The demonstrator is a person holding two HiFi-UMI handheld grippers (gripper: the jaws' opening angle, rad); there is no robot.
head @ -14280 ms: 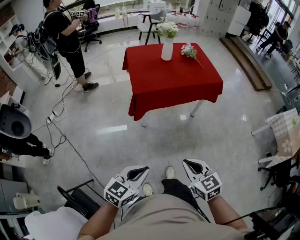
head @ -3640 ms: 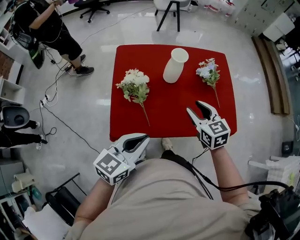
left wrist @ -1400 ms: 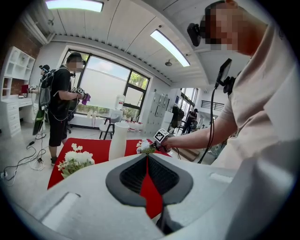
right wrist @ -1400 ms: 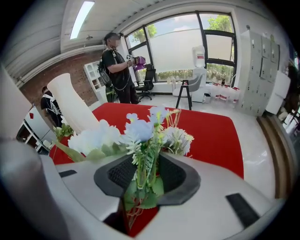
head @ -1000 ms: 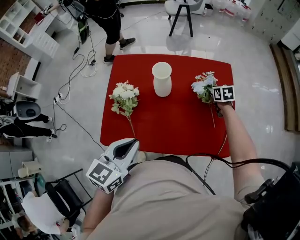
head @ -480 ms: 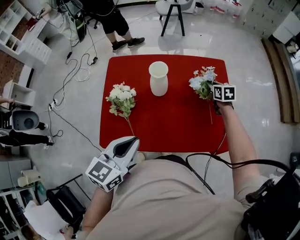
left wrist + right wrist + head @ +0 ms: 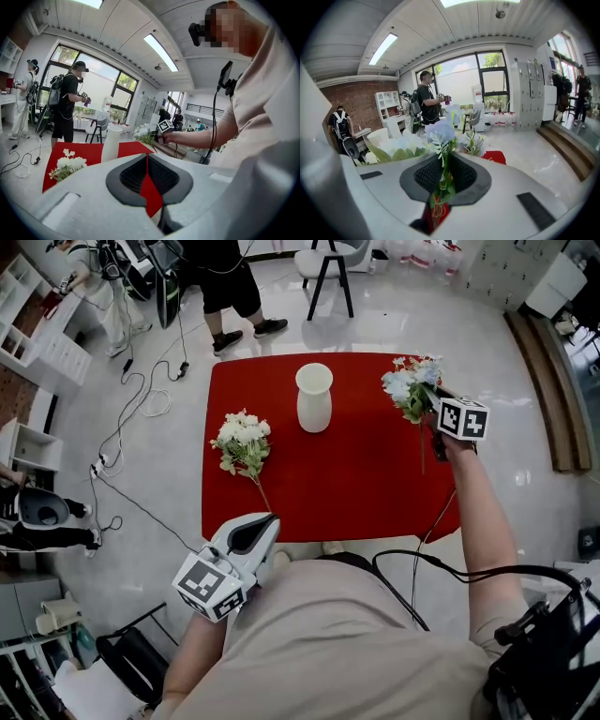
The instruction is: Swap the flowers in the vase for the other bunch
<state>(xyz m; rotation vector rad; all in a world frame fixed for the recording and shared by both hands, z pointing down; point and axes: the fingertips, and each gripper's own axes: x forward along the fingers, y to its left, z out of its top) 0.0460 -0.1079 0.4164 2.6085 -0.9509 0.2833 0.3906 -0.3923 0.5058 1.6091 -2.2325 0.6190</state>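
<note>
**Red worktop (image 7: 356, 474): swap about half done**

Left claw (image 7: 147, 159), near the waist, is closed on nothing. White bunch (image 7: 242, 439) lies at the worktop's left, and the vase (image 7: 314, 399) stands empty beyond it. Right claw (image 7: 443, 161), far right, pinches the blue bunch (image 7: 411, 385) by its stem, clear of the worktop. By my judgement only the planting is left. No readable writing, only square markers.

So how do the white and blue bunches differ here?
The white bunch lies flat on the red tablecloth, left of the vase; the blue bunch is held off it, stem clamped in the right gripper. The white bunch is all cream blooms; the blue bunch mixes pale blue and white. Both are out of the vase.
</note>
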